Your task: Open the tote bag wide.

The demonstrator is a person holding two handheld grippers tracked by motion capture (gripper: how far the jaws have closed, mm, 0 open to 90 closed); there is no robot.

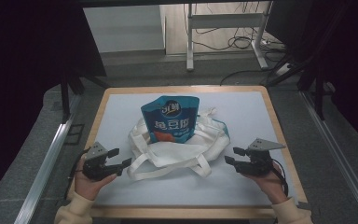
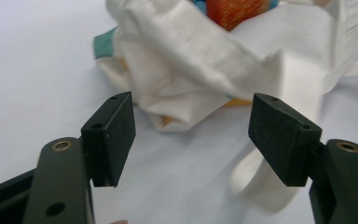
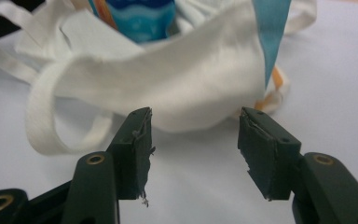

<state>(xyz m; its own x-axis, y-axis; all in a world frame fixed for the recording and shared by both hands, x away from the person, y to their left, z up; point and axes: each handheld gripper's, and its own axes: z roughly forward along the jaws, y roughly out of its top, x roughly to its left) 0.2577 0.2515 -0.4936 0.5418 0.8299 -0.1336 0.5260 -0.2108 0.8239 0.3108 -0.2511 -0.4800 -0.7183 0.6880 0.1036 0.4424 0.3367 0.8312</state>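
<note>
A white cloth bag (image 1: 177, 149) lies slumped in the middle of the tabletop (image 1: 121, 112), which is covered by a pale sheet. A blue snack pouch (image 1: 170, 119) stands upright inside the bag, its top well above the crumpled cloth around it. The bag's white straps (image 1: 168, 170) loop out over the sheet on the side nearer the person.

The left hand-held gripper (image 1: 123, 165) sits low over the tabletop just beside the bag's left edge, pointing in towards it. Its jaws stand apart with nothing between them, and in the left gripper view (image 2: 191, 135) the folded cloth (image 2: 205, 65) lies just past the pads, not touching them.

The right hand-held gripper (image 1: 232, 156) is on the other side, near the bag's right edge and also aimed at it. Its jaws are likewise parted and hold nothing; the right gripper view (image 3: 193, 149) shows the bag's white side (image 3: 182, 88) close ahead and a strap (image 3: 51, 126) curling to the left, with bare sheet between the pads. One pad looks frayed at its edge.
</note>
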